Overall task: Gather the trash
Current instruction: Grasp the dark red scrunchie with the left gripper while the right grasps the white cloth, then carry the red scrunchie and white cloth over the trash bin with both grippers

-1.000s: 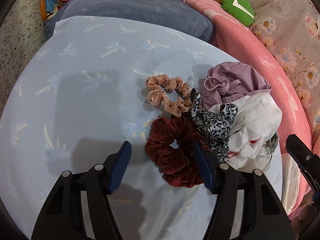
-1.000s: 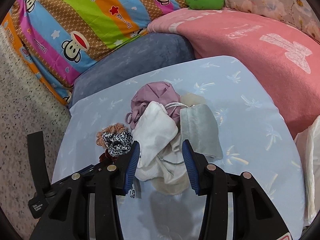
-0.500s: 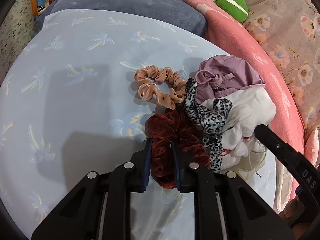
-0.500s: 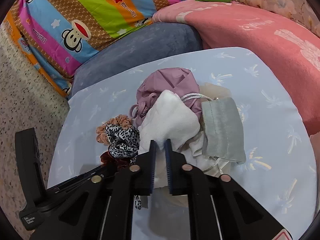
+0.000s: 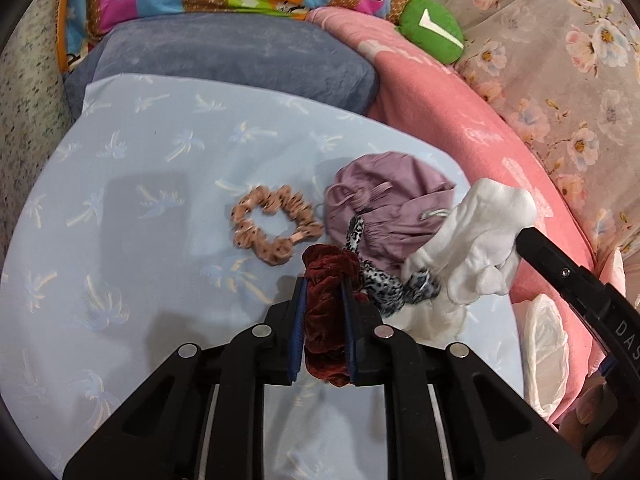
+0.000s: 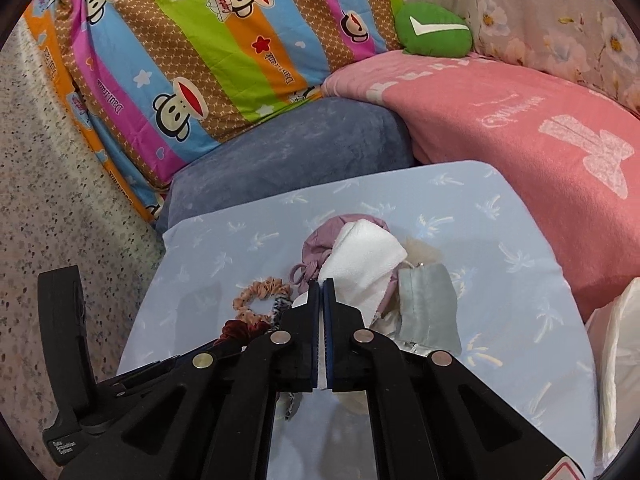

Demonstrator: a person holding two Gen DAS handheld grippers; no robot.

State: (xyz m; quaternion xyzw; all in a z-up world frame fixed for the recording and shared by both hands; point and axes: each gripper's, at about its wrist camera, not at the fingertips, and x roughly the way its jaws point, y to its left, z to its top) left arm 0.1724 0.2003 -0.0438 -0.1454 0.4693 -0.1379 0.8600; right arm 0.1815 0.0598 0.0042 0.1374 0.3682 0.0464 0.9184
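My left gripper [image 5: 323, 285] is shut on a dark red velvet scrunchie [image 5: 326, 316], raised a little off the pale blue sheet [image 5: 132, 264]. A leopard-print scrunchie [image 5: 384, 285] hangs against it on the right. A pink dotted scrunchie [image 5: 276, 228] lies flat further out. My right gripper [image 6: 322, 289] is shut on a white cloth [image 6: 366, 260] and lifts its edge. That cloth [image 5: 480, 236] drapes over a purple drawstring pouch [image 5: 384, 196]. A grey satin pouch [image 6: 428, 308] lies just right of the white cloth.
A blue-grey cushion [image 6: 296, 148], a striped cartoon pillow [image 6: 192, 40] and a pink blanket [image 6: 520, 120] ring the sheet at the back and right. A green cushion [image 6: 434, 30] sits behind. A white plastic bag [image 6: 616, 368] is at the right edge, speckled floor [image 6: 52, 200] at the left.
Both grippers have shut, the left on the red scrunchie and the right on the white cloth. Both have then risen, pulling these and the leopard scrunchie up from the pile.
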